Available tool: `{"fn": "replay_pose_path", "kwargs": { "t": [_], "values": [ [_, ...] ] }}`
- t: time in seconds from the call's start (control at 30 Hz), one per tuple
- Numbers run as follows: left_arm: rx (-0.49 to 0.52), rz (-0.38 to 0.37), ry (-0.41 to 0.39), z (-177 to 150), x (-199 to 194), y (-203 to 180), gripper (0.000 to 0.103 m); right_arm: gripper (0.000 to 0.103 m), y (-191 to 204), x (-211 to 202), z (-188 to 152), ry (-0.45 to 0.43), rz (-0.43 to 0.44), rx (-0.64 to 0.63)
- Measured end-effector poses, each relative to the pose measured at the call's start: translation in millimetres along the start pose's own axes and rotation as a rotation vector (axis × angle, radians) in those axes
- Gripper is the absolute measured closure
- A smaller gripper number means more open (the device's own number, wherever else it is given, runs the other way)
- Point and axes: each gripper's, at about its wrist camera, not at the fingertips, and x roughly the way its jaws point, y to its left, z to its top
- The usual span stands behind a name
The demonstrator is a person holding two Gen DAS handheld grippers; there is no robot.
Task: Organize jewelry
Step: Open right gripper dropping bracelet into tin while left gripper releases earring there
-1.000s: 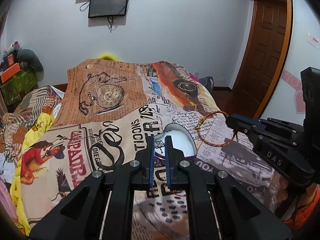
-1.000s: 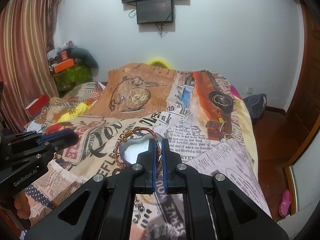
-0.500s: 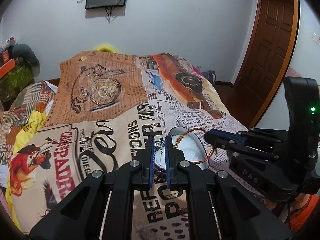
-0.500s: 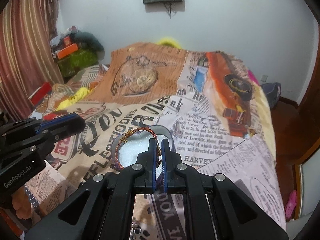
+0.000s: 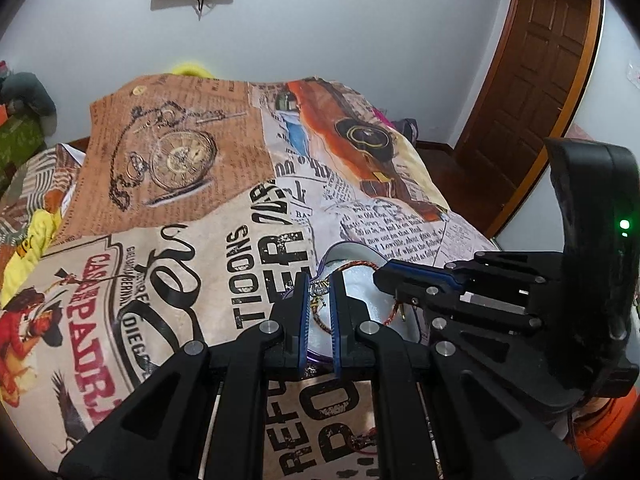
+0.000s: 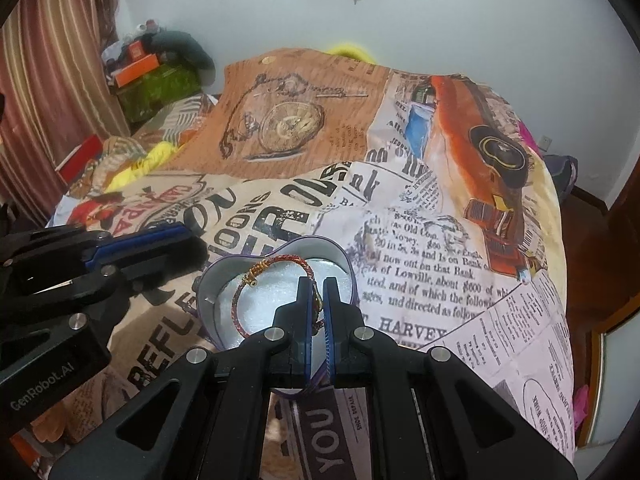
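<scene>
Right hand-held gripper (image 6: 319,296) pinching a red and gold bracelet (image 6: 276,276) over the white inside of a heart-shaped tin (image 6: 224,280), tin on the bed (image 6: 440,240), left hand-held gripper (image 5: 319,300) nearly pressed together beside the tin, small trinket between its fingers

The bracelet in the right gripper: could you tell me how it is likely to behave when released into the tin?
The bracelet keeps a round loop while pinched at one spot by the right gripper, so it seems fairly stiff. It looks like thin woven cord, probably light. The heart-shaped tin seems padded, so it should probably settle without bouncing.
</scene>
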Motion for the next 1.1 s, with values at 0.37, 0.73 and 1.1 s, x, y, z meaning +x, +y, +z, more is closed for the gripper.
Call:
{"fn": "replay_pose_path", "kwargs": {
  "t": [0.37, 0.73, 1.1],
  "values": [
    [0.008, -0.03, 0.041, -2.6, 11.0, -0.6, 0.095, 0.097, 4.2, 3.7, -2.4, 0.025, 0.004, -0.058],
    [0.022, -0.038, 0.078, -4.4, 18.4, -3.4, 0.095, 0.061, 1.8, -13.5, -7.8, -0.034, -0.043, -0.059],
    [0.052, -0.008, 0.095, -6.1, 14.8, -11.2, 0.095, 0.061, -3.8, -28.4, -13.0, -0.063, -0.086, -0.054]
  ]
}}
